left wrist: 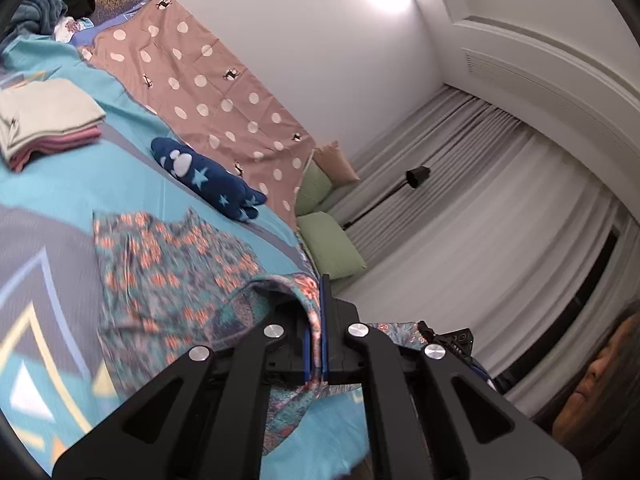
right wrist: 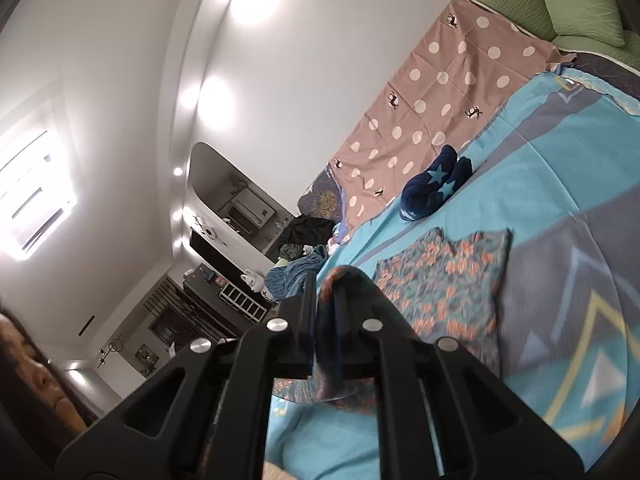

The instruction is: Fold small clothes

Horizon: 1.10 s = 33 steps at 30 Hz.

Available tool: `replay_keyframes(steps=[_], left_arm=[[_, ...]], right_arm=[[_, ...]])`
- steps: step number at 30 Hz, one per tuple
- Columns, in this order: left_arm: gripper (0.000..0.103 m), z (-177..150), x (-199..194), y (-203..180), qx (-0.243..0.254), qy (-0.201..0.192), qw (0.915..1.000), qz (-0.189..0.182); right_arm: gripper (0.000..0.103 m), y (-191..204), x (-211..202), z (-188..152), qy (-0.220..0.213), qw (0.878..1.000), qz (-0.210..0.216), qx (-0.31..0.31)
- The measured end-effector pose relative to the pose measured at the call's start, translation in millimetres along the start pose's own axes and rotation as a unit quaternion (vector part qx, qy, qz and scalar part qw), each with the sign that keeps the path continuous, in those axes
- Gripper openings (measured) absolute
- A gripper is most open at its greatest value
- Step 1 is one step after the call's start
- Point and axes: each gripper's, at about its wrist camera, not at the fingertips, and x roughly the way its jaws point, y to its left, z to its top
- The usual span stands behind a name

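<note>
the left gripper (left wrist: 316, 344) is clamped on an edge of the floral garment (left wrist: 168, 264), the cloth pinched between its blue-edged fingers (left wrist: 325, 312) and draped over them. the right gripper (right wrist: 324, 320) is likewise nipped tight on another part of the same floral garment (right wrist: 448, 280), with a fold of the fabric bunched between and over its dark fingers (right wrist: 308, 300). both held edges are lifted off the bed cover (left wrist: 52, 208), while the rest of the garment lies spread flat on the turquoise and grey cover, near its front edge, blurred in both views.

further in on the bed cover, beyond the garment, sits a navy bundle with pale stars (left wrist: 208, 180), apart from the garment. in the left wrist view a folded stack (left wrist: 44, 120) of cream and pink clothes rests on the cover towards the far left side, well apart from the bundle. along the far side of the bed, against the white wall, a brown polka-dot sheet (left wrist: 208, 92) is spread, its near edge meeting the turquoise cover. green pillows (left wrist: 332, 248) lie at the head end of the bed, with a tan pillow (left wrist: 336, 160) behind them. a heap of dark and teal clothes (right wrist: 300, 248) sits at the other end.
</note>
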Motion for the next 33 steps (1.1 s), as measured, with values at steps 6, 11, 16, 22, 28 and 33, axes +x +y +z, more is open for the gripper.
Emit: replay_keyframes(steps=[6,11,16,22,28,33], left_arm=[[0.002,39.7,40.1,29.5,-0.007,0.003,0.9993,0.036],[0.002,76.2,89.0,74.7,-0.023,0.028,0.9968,0.071],[0.019,83.7,145.5,156.2,-0.073,0.072,0.9833,0.150],[0.020,71.6,148.0,196.1,-0.115,0.077,0.9782,0.155],[0.032,69.2,133.9,167.7,-0.075,0.085,0.9822,0.150],[0.035,57.6,123.7,153.8,-0.053,0.105,0.9788,0.168]], right_arm=[[0.009,-37.6,67.2,44.1,0.020,0.999,-0.019,0.020],[0.009,-80.3,124.7,76.7,0.035,0.997,-0.056,0.041],[0.025,-144.8,183.7,80.1,0.080,0.985,-0.126,0.082],[0.027,-191.7,200.0,52.5,0.125,0.971,-0.172,0.111],[0.027,-176.5,193.2,54.0,0.121,0.973,-0.171,0.092],[0.027,-158.1,184.8,52.9,0.122,0.975,-0.172,0.062]])
